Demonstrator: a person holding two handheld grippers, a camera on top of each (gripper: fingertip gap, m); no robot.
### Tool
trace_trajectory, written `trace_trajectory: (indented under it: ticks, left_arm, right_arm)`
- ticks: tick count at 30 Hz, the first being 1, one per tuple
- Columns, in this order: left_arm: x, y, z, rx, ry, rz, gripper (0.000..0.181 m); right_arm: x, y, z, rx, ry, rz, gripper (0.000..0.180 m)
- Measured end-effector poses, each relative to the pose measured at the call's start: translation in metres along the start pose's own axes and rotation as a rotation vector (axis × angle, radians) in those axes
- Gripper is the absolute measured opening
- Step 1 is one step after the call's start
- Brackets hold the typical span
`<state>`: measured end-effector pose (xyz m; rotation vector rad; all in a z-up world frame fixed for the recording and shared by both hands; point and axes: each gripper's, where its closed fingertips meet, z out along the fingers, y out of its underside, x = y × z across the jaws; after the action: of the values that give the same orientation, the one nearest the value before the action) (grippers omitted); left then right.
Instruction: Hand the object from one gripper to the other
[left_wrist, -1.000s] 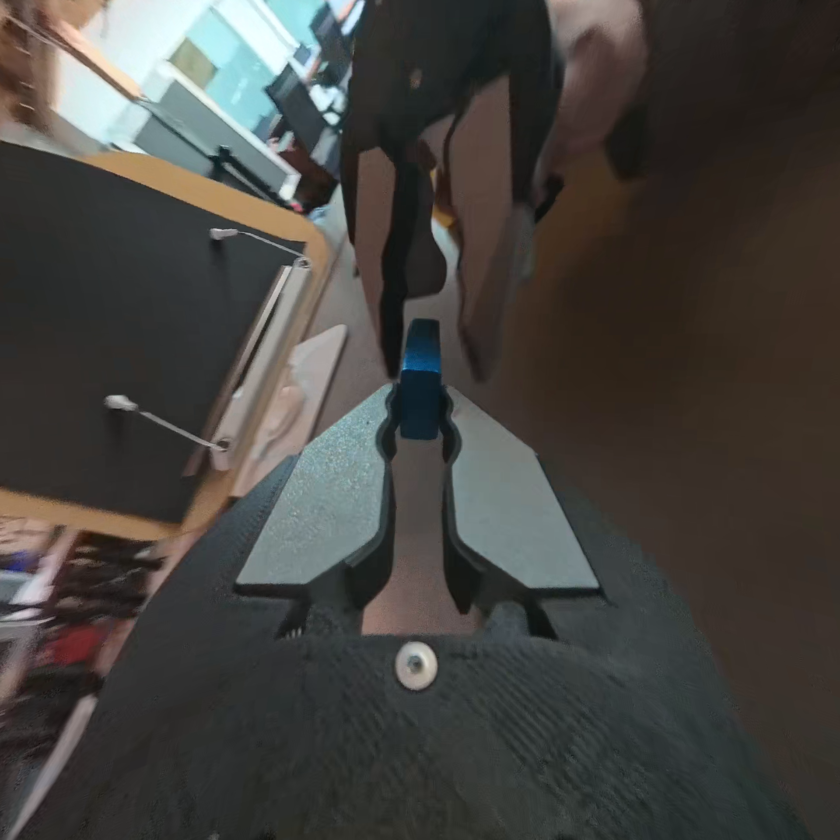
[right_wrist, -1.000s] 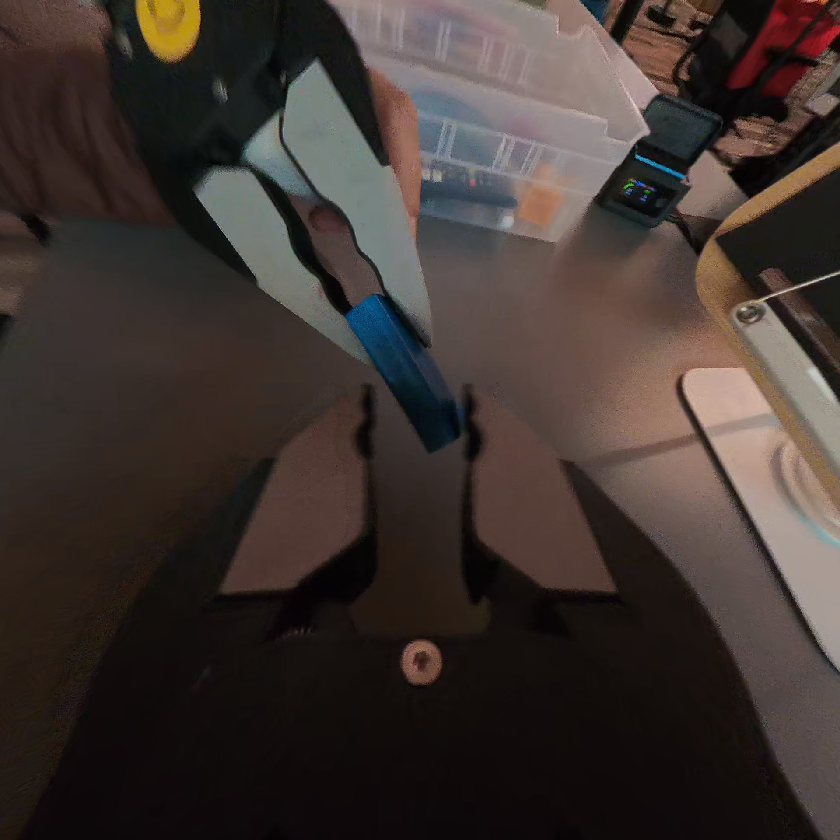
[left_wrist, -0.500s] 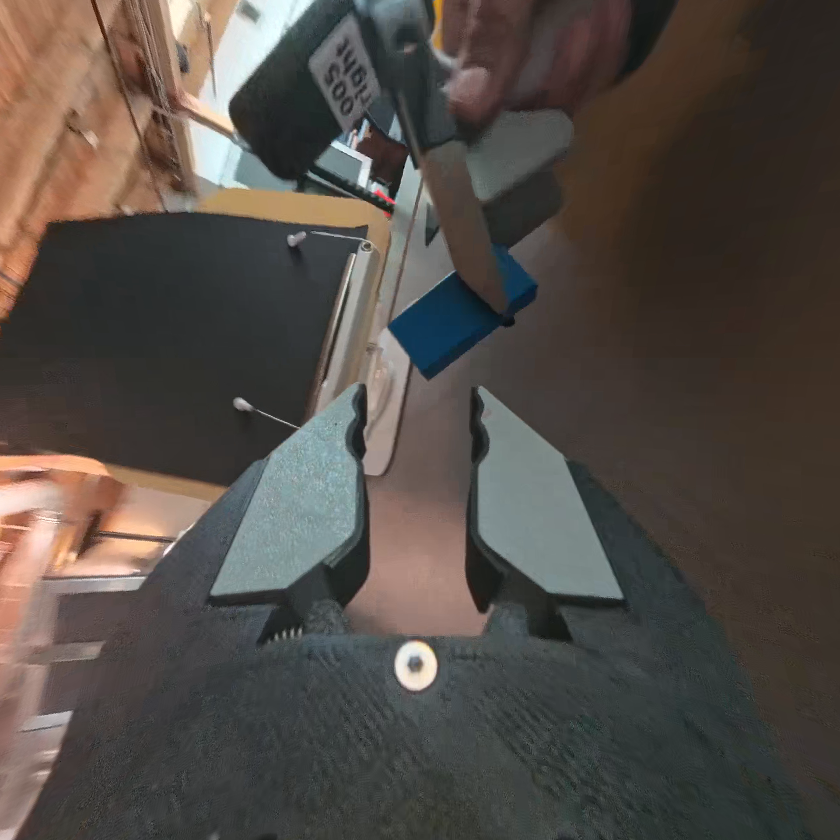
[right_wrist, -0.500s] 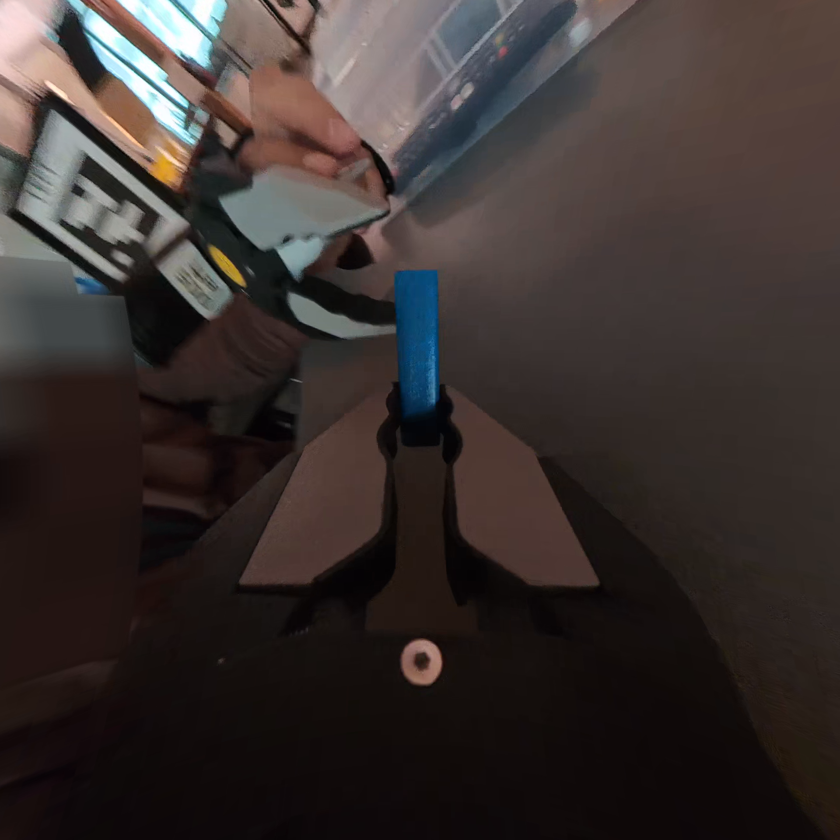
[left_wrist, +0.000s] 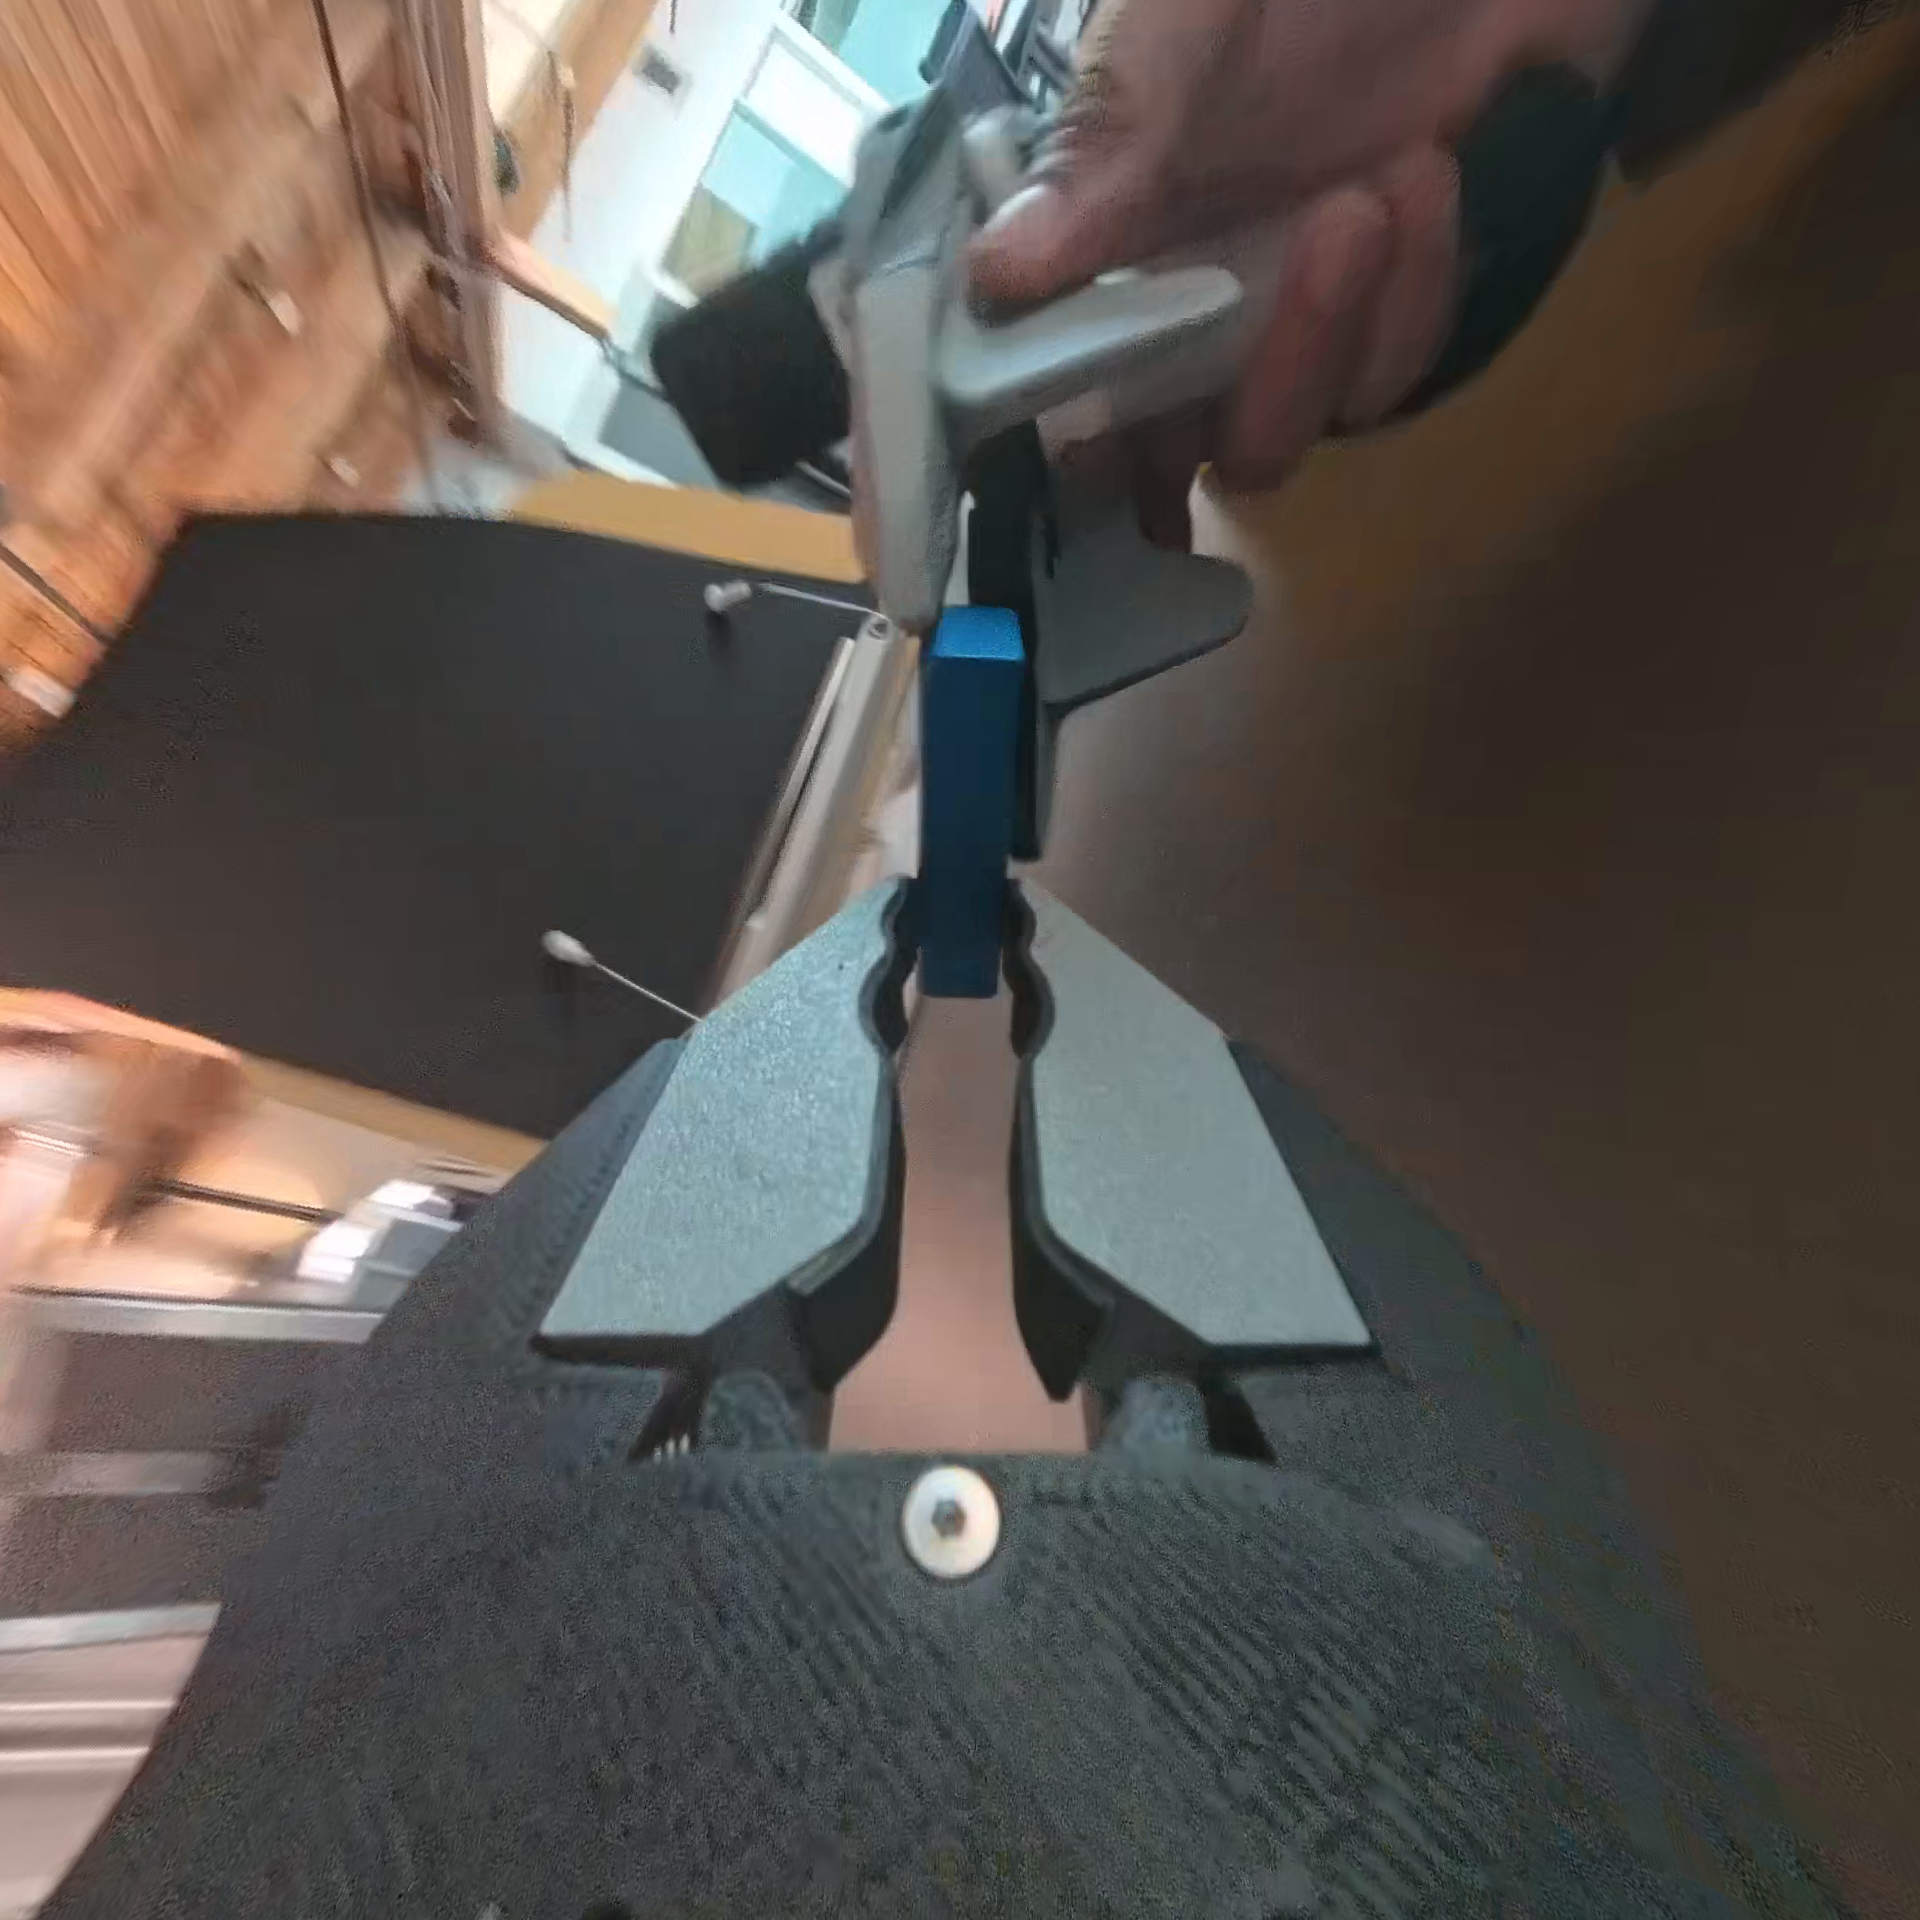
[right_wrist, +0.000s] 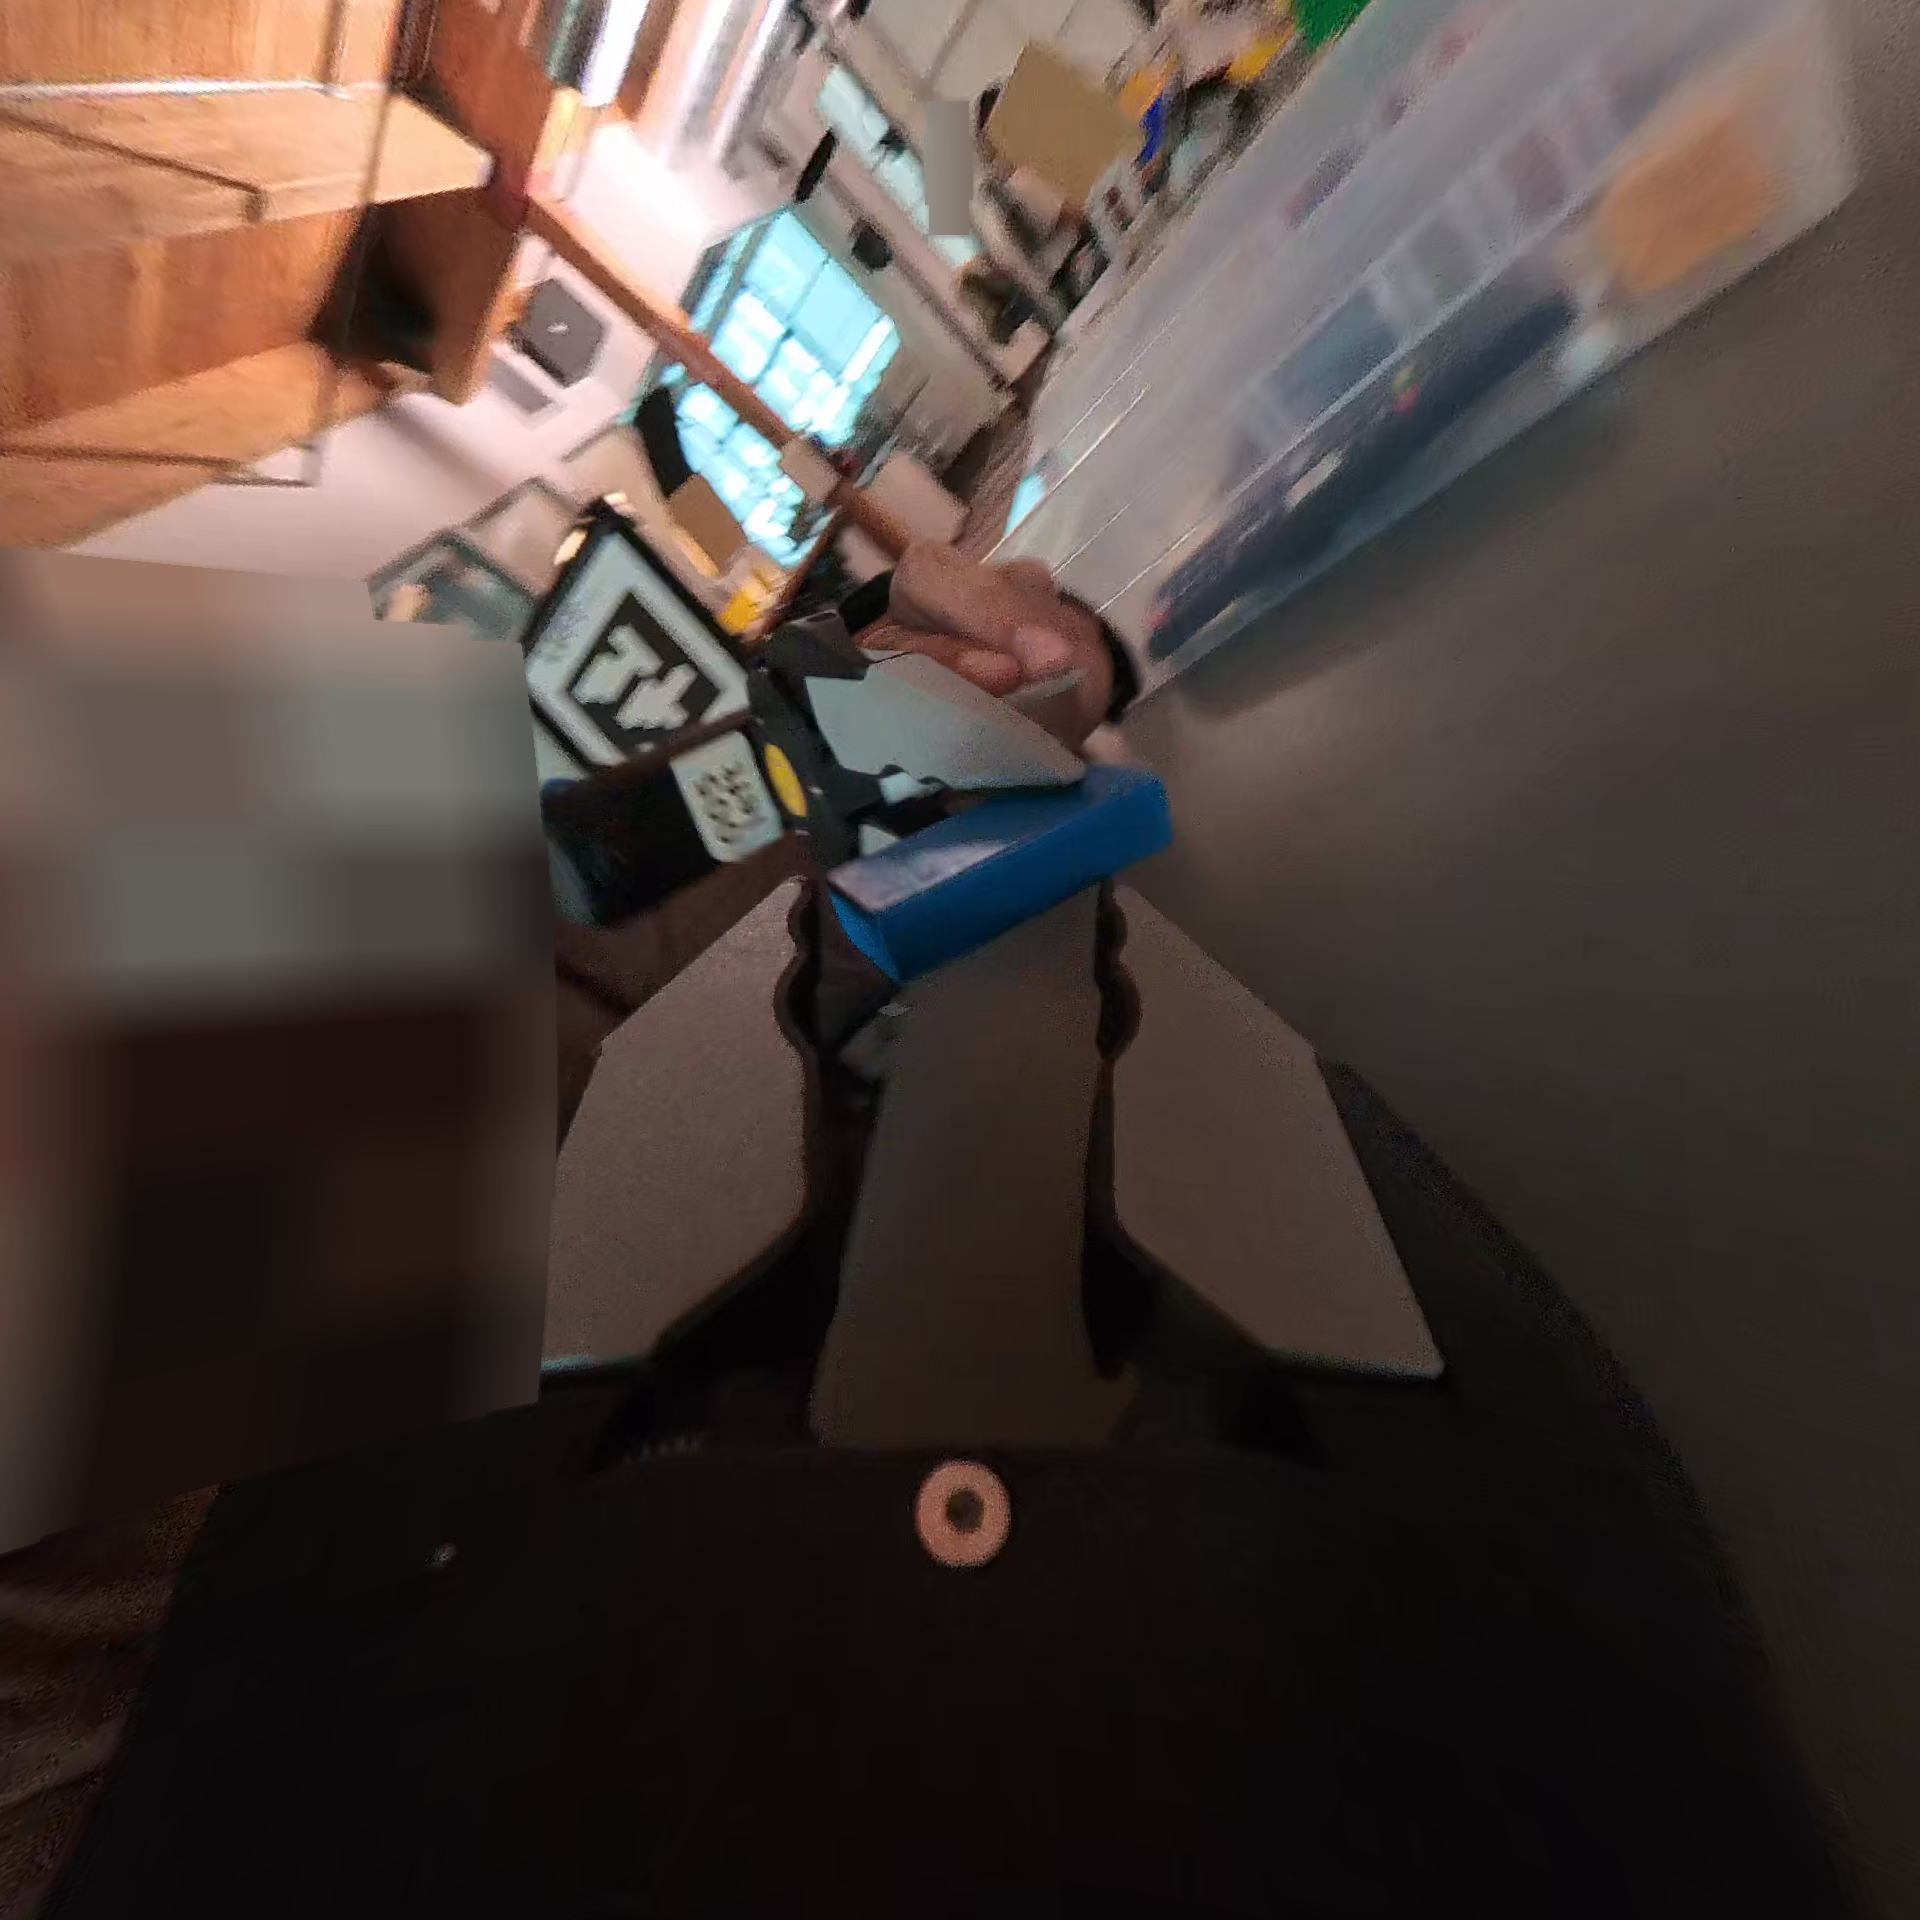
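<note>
A blue block (left_wrist: 971, 748) stands on end between the tips of my left gripper (left_wrist: 961, 914), which is shut on its near end. My right gripper (left_wrist: 997, 561), held by a hand (left_wrist: 1247, 208), is at the block's far end with one finger on each side of it. In the right wrist view the block (right_wrist: 997, 883) lies crosswise between the tips of my right gripper (right_wrist: 951, 914), whose jaws stand wide apart and do not pinch it. The left gripper (right_wrist: 935, 748) holds the block's far end there.
A black board with a wooden rim (left_wrist: 416, 748) lies to the left on the table. A clear plastic storage box (right_wrist: 1455, 312) stands at the far side of the grey table (right_wrist: 1558, 935). Both views are tilted and blurred.
Half a second ago my right gripper held the block and my left was open. Now my left gripper has shut on the block and my right has opened.
</note>
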<state>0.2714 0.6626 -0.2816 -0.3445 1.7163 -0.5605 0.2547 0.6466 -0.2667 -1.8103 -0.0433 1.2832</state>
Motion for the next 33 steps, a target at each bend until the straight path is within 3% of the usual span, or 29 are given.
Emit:
trace_trajectory:
  ticks: [1, 8, 13, 14, 15, 19, 22, 28, 33]
  left_arm:
    - [-0.002, 0.002, 0.000, 0.011, 0.033, -0.123, 0.013]
    - [-0.002, -0.003, -0.009, 0.174, 0.386, -0.833, 0.012]
    - [0.006, -0.021, -0.018, 0.256, 0.582, -1.040, 0.013]
    - [0.010, -0.023, -0.019, 0.257, 0.623, -1.074, 0.013]
    - [0.012, -0.025, -0.019, 0.263, 0.648, -1.098, 0.013]
    - [0.010, -0.008, -0.010, 0.170, 0.560, -1.079, 0.014]
    - [0.000, 0.011, -0.005, 0.089, 0.397, -0.949, 0.031]
    - [-0.011, 0.012, -0.003, 0.104, 0.284, -0.906, 0.041]
    - [-0.016, 0.009, 0.003, 0.122, 0.261, -1.007, 0.057]
  right_arm:
    - [0.003, -0.007, -0.005, 0.028, 0.056, -0.063, 0.054]
    - [-0.014, -0.022, -0.005, 0.084, 0.171, -0.441, 0.062]
    - [-0.015, -0.016, 0.013, 0.062, 0.182, -0.509, 0.048]
    - [-0.018, -0.013, 0.015, 0.051, 0.153, -0.506, 0.034]
    - [-0.016, -0.010, 0.016, 0.033, 0.165, -0.510, 0.013]
    - [-0.003, -0.020, 0.005, 0.055, 0.347, -0.624, 0.012]
    - [0.013, -0.032, -0.013, 0.049, 0.622, -0.769, 0.012]
    - [0.043, -0.032, -0.026, -0.169, 1.094, -1.096, 0.012]
    - [0.047, -0.029, -0.012, -0.265, 1.208, -1.246, 0.012]
